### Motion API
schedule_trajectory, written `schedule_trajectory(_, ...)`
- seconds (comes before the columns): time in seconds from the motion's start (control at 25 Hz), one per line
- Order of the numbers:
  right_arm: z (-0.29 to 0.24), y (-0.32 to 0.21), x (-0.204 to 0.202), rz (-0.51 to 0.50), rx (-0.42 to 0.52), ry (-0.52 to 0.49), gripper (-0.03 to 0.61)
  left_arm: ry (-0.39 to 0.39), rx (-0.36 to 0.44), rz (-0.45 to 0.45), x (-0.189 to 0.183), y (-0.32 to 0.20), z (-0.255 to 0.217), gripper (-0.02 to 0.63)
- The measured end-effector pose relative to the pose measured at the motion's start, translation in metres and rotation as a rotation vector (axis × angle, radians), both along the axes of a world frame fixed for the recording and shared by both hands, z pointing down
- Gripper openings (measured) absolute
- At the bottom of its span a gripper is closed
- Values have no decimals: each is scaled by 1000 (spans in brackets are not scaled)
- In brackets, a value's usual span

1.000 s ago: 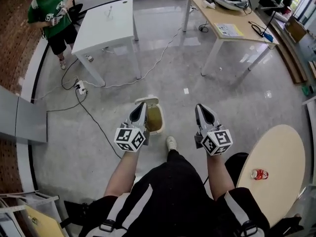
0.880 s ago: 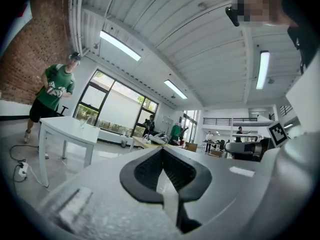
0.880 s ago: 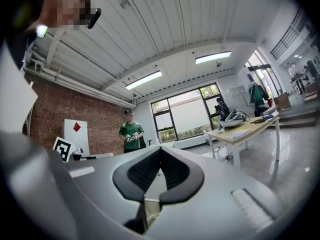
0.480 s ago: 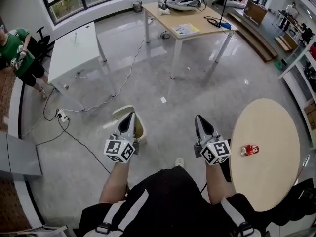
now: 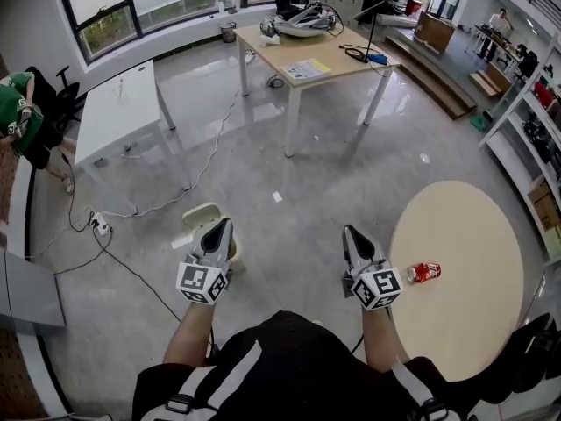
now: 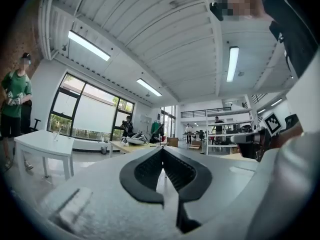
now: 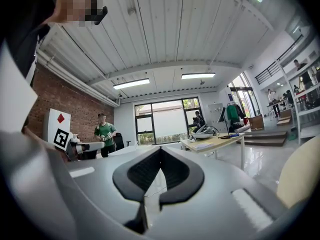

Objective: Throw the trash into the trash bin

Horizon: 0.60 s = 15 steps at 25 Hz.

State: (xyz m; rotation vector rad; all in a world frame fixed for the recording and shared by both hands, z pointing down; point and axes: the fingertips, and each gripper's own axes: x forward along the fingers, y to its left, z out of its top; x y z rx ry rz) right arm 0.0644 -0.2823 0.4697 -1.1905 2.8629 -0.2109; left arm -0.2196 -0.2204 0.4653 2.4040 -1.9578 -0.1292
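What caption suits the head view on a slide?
Left gripper and right gripper shut, empty; red can lies on round table.

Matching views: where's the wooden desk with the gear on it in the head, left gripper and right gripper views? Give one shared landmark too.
Head view: wooden desk at top centre, beyond the white table.
Left gripper view: desk left of centre, far background, below the windows.
Right gripper view: desk right of centre, mid-height.
Shared landmark: person in green, at far left in the head view and the left gripper view, left of centre in the right gripper view.
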Motion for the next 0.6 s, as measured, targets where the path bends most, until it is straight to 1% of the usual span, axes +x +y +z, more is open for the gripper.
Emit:
schedule_trajectory(0.08,0,-2,11,-3,3,11,6,5,5,-11,6,-1,-3,2)
schedule_trajectory(0.24,-1,-9,23,-11,10,10,6,51,28,-55,16,1,-7,2)
schedule_trajectory(0.48,-2,-10,23,-38,16,4,5,79,12,-88,24,7,2,2)
schedule_trajectory(0.6,0,-8,24,-47,11,4,6,69,-3,-92,27,12,7,2)
